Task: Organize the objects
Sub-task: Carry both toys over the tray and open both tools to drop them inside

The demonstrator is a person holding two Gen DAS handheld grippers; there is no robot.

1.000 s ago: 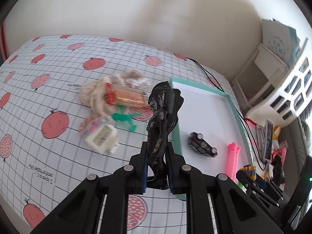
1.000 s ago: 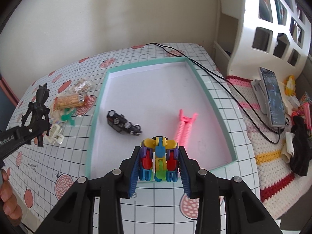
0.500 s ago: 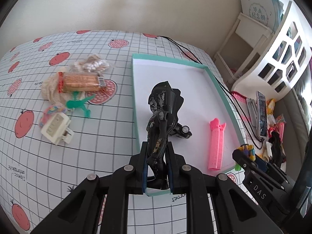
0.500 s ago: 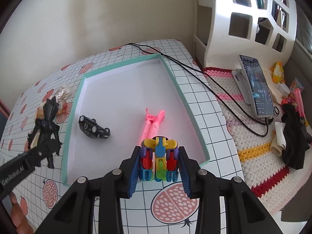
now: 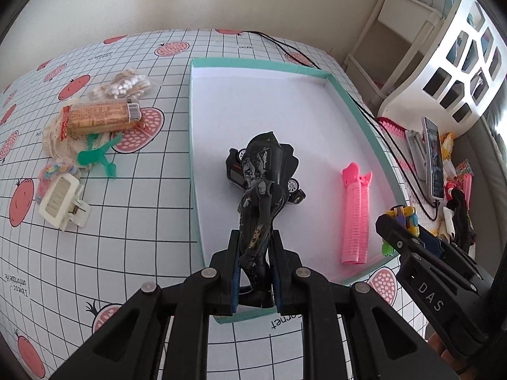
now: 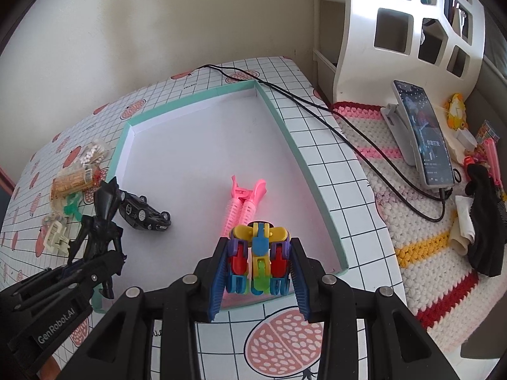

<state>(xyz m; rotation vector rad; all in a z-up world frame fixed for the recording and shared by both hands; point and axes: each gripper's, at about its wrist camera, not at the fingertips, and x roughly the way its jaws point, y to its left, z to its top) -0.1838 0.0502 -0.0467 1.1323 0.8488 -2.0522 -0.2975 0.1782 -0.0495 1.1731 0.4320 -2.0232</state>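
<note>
Both grippers are loaded and poised over the shallow white tray with the mint-green rim (image 5: 194, 145), which fills the middle of each view.

The left gripper (image 5: 256, 272) is clamped on the legs of a black caped toy figure (image 5: 264, 183), held upright at the centre of the left wrist frame, above the tray's near-left part. Just behind it a black toy car (image 6: 144, 213) lies on the tray floor. A pink ribbed hair clip (image 5: 356, 215) lies right of centre in that frame, also inside the tray.

The right gripper (image 6: 258, 272) is closed on a multicoloured plastic block toy (image 6: 258, 259) – yellow, red, blue and green – at the lower centre of its own frame, above the tray's near edge.

The step in hand looks like placing: two toys carried to the tray, neither yet set down. The next move calls for lowering each onto bare white floor, clear of the car and the clip, then parting the fingers. The tall figure will probably topple when let go, so laying it flat seems safer.

At the left of the left wrist frame, sorting remains on the pomegranate-print gridded tablecloth (image 5: 133, 228): a cream plastic claw clip (image 5: 61, 201), a small green plastic figure (image 5: 98, 155), an orange wrapped packet (image 5: 98, 118) and a bag of cotton swabs (image 5: 122, 85).
</note>
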